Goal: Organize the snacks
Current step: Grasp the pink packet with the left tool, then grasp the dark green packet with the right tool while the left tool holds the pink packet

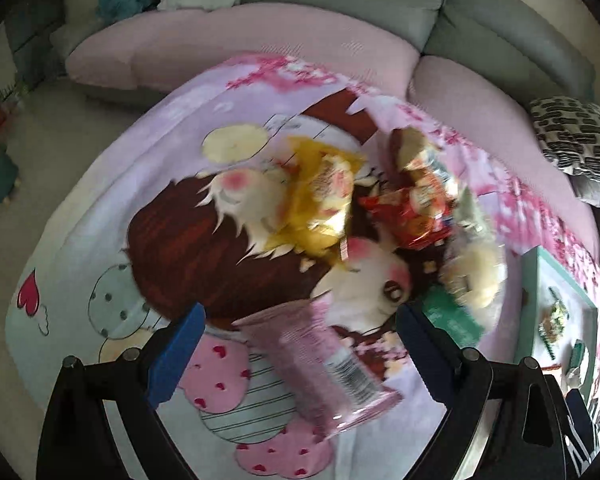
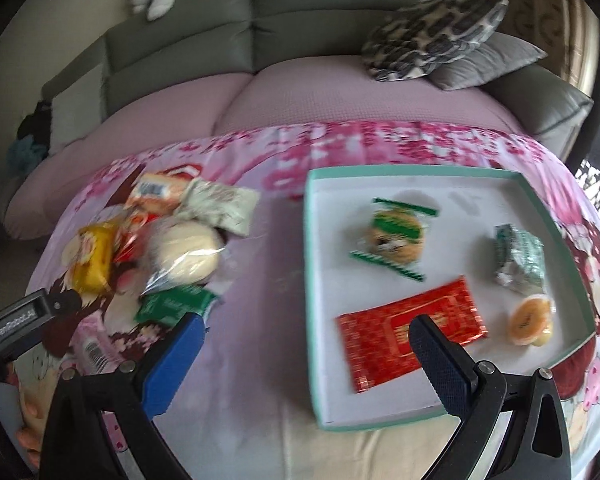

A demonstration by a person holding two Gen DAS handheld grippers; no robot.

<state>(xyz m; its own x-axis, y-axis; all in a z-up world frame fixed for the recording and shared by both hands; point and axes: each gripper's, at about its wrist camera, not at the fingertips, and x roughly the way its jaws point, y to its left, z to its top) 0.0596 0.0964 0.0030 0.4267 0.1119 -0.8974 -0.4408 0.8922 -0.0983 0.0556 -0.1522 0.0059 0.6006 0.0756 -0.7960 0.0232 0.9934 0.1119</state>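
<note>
While the left gripper [image 1: 300,344] hangs wide apart over a pink packet [image 1: 320,364] beside the snack pile [image 1: 380,200] on the cloth [image 1: 80,240], the right gripper [image 2: 304,340], equally wide and empty, hovers at the tray [image 2: 312,240] over its red packet [image 2: 384,332].

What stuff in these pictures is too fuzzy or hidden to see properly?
- Left wrist view: the snack pile is motion-blurred, so the labels are unreadable.
- Left wrist view: the tray is cut off by the lens edge.
- Right wrist view: the pink packet is partly hidden behind the left gripper.
- Right wrist view: the red packet is partly covered by the right gripper.
</note>
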